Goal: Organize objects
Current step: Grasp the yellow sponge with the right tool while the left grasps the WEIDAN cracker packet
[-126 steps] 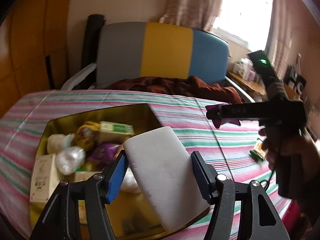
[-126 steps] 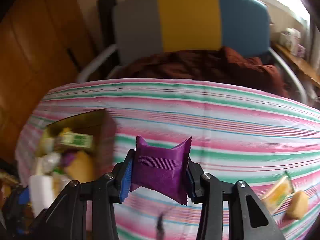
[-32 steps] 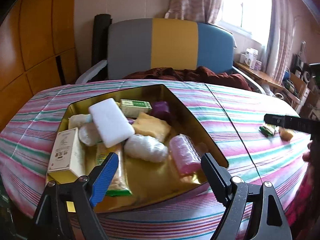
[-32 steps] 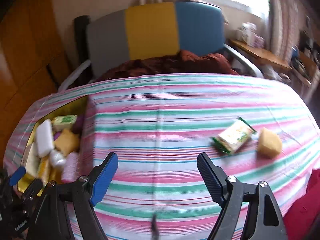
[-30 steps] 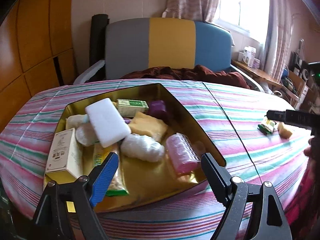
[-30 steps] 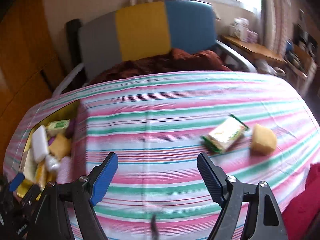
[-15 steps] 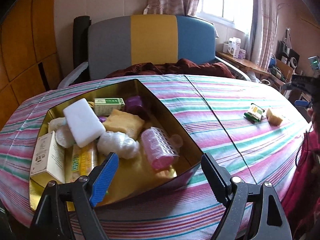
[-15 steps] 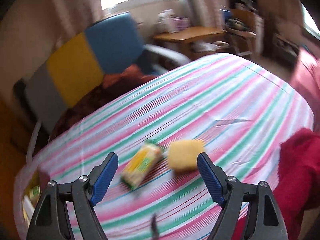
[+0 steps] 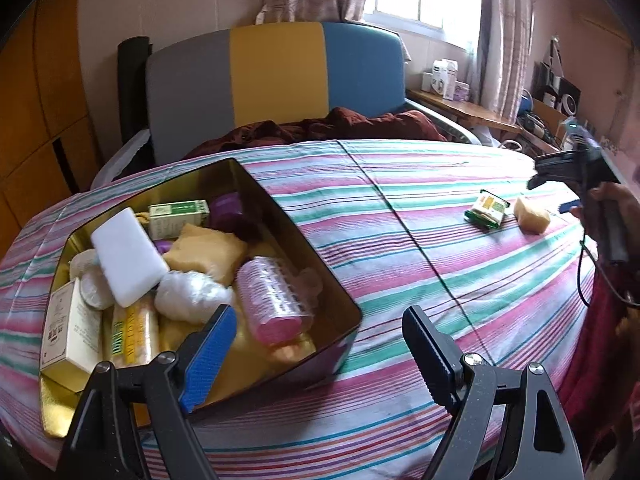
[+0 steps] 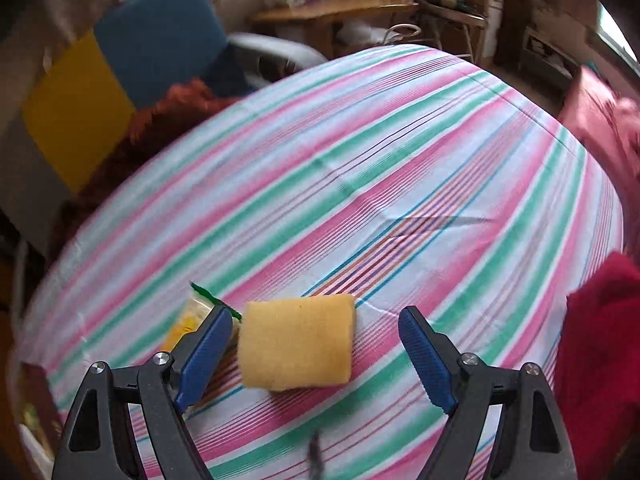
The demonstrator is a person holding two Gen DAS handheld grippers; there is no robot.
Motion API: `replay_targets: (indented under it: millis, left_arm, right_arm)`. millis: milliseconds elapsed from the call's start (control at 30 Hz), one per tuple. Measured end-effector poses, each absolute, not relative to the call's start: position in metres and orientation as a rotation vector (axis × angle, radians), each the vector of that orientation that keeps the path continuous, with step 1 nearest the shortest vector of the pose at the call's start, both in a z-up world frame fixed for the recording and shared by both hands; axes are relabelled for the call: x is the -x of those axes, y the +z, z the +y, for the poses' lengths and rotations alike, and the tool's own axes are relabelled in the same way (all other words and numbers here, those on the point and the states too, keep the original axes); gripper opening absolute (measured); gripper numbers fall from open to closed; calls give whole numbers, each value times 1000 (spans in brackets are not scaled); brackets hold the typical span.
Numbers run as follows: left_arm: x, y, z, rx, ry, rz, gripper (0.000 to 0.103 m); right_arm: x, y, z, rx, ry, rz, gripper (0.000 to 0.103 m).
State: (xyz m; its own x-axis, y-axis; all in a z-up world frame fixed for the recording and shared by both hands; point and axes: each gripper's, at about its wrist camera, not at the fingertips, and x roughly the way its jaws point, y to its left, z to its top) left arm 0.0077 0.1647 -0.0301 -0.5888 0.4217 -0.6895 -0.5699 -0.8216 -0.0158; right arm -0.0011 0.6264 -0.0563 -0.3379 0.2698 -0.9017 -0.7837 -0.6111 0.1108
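Right tongs (image 10: 316,344) spread wide, lower centre of frame, sponge (image 10: 296,348) between fingers, not gripped. Left tongs (image 9: 320,344) released, empty, beside gold tin (image 9: 340,300).

Tin (image 9: 328,276) left of frame, sponge (image 10: 296,348) lower centre.
Packet (image 10: 188,320) just left of sponge between my right gripper (image 10: 316,350) fingers, on tablecloth (image 10: 400,184).

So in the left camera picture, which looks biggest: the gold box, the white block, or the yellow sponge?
1. gold box
2. white block
3. yellow sponge, though it lies farther from the camera, so its true size against the block is unsure.
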Motion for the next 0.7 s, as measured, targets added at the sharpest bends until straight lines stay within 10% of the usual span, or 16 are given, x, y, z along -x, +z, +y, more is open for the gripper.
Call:
replay_targets:
  millis: [333, 433, 700]
  left_arm:
    - [-5, -25, 204, 935, 2298, 306, 85]
    - [-2, -24, 222, 926, 2266, 315, 85]
    - [8, -25, 285, 892, 2177, 404, 85]
  right_arm:
    - [16, -80, 609, 1378, 2004, 627, 87]
    - [11, -79, 609, 1363, 2011, 656, 64]
    - [-7, -66, 617, 1249, 2032, 744, 63]
